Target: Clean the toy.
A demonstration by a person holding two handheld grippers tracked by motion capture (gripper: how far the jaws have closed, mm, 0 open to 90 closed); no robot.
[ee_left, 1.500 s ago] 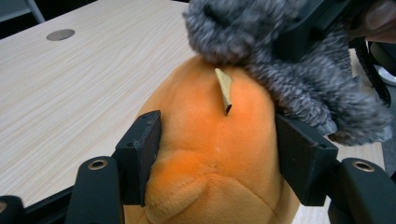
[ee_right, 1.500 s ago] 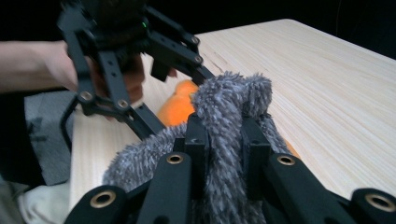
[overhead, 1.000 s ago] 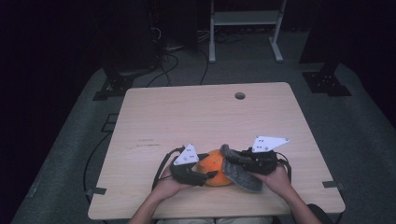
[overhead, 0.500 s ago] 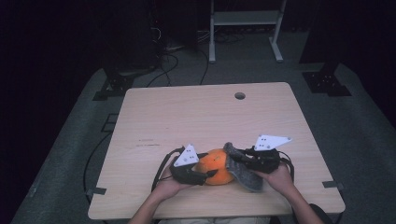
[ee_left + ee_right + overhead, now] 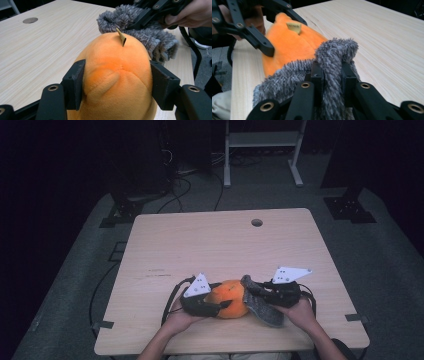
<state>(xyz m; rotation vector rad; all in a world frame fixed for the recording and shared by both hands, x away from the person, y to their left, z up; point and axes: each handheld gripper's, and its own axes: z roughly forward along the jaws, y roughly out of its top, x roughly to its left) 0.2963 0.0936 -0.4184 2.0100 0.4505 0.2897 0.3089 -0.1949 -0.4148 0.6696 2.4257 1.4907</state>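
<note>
Your left gripper (image 5: pixel 117 85) has just closed onto the round orange plush toy (image 5: pixel 117 75); beside that toy, your right gripper (image 5: pixel 332 75) pinches the fuzzy grey fabric (image 5: pixel 334 57).

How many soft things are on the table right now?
2. An orange plush at the near edge, squeezed in the left claw, and a grey fuzzy cloth touching its right side, pinched in the right claw.

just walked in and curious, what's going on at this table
A person sits at the near edge of a wooden table with a gripper in each hand. The left gripper, whose jaws have just been closing, squeezes an orange plush toy from both sides. The right gripper is shut on a fuzzy grey cloth that lies against the toy.
</note>
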